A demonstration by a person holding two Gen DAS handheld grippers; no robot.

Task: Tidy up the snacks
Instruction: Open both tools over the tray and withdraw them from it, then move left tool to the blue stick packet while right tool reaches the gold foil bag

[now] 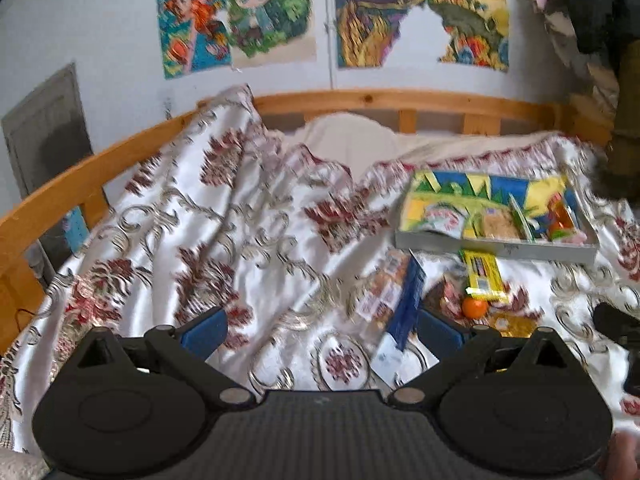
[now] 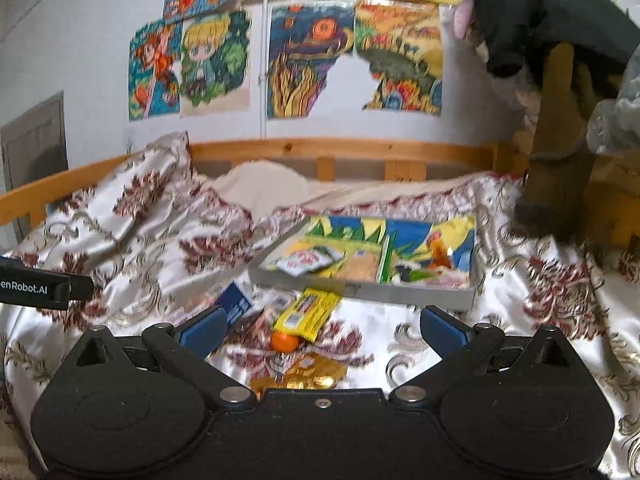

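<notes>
A shallow grey tray (image 1: 496,249) (image 2: 360,290) with a colourful lining lies on the patterned bedspread and holds several snack packets. In front of it lie loose snacks: a yellow packet (image 1: 483,276) (image 2: 308,312), a small orange ball (image 1: 475,307) (image 2: 285,342), a blue packet (image 1: 410,304) (image 2: 236,304) and a gold wrapper (image 2: 316,372). My left gripper (image 1: 320,332) is open and empty, low over the bedspread, left of the snacks. My right gripper (image 2: 320,330) is open and empty, just above the loose snacks.
A wooden bed rail (image 1: 360,100) runs along the far side under a wall with posters. A dark hanging garment (image 2: 560,12) and brown post (image 2: 560,160) stand at the right. The bedspread (image 1: 240,240) is rumpled at the left.
</notes>
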